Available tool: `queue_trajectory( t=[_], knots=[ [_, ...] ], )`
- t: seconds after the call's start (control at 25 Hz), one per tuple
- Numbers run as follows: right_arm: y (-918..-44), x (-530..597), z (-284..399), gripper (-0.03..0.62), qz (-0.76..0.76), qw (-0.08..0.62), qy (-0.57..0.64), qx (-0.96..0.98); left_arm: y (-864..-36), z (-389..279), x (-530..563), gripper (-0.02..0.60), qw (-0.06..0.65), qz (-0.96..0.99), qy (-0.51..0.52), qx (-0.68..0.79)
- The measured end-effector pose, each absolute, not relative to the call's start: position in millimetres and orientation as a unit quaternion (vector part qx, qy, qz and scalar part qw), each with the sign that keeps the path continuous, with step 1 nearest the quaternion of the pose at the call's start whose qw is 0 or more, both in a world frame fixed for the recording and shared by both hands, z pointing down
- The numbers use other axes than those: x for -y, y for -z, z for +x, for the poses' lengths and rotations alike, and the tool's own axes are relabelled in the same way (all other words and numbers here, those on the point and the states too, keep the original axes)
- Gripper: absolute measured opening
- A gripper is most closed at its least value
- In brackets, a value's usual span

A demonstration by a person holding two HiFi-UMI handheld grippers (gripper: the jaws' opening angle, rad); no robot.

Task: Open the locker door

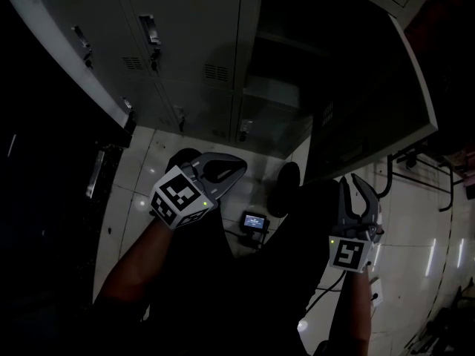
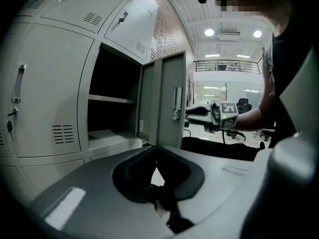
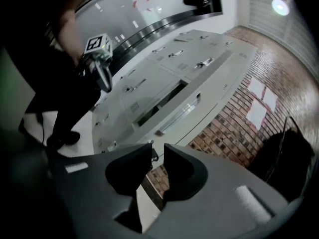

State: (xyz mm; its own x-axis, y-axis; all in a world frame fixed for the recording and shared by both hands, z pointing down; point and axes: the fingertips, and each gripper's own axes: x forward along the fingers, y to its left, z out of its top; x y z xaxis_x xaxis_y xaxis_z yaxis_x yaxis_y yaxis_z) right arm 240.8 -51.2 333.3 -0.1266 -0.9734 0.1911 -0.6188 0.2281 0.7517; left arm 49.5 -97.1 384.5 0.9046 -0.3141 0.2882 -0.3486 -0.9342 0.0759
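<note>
Glossy floor tiles lie beneath grey steel lockers, whose flat locker door stands swung open at their right. My left tool is pinched together; my right tool is narrowly parted, both empty.

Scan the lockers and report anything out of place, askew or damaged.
Only one thing stands out: one locker door is swung wide open, baring a compartment with a shelf, while the neighbouring doors sit shut. That fits the task and is no fault. No dents or spills show.
</note>
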Motion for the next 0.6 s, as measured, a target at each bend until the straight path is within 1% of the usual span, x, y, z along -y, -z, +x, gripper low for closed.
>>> queue_trajectory(
  t=[0.04, 0.12, 0.2, 0.28, 0.36, 0.52, 0.6],
  knots=[
    [-327, 49, 238, 0.066, 0.567, 0.324, 0.252, 0.714, -384, 49, 97, 0.011, 0.063, 0.974, -0.136, 0.171],
    [-317, 47, 228, 0.009, 0.571, 0.276, 0.23, 0.738, -385, 47, 97, 0.011, 0.063, 0.974, -0.136, 0.172],
    [-314, 49, 213, 0.003, 0.57, 0.22, 0.196, 0.767, -384, 47, 97, 0.011, 0.064, 0.974, -0.135, 0.173],
    [-319, 52, 200, 0.003, 0.555, 0.194, 0.164, 0.792, -383, 47, 97, 0.011, 0.063, 0.974, -0.133, 0.174],
    [-328, 54, 187, 0.002, 0.539, 0.189, 0.143, 0.808, -382, 47, 97, 0.011, 0.063, 0.974, -0.133, 0.174],
    [-348, 57, 163, 0.002, 0.508, 0.211, 0.123, 0.826, -383, 43, 97, 0.011, 0.063, 0.973, -0.133, 0.176],
    [-348, 58, 152, 0.002, 0.491, 0.204, 0.119, 0.838, -382, 42, 97, 0.011, 0.063, 0.973, -0.132, 0.178]
  ],
)
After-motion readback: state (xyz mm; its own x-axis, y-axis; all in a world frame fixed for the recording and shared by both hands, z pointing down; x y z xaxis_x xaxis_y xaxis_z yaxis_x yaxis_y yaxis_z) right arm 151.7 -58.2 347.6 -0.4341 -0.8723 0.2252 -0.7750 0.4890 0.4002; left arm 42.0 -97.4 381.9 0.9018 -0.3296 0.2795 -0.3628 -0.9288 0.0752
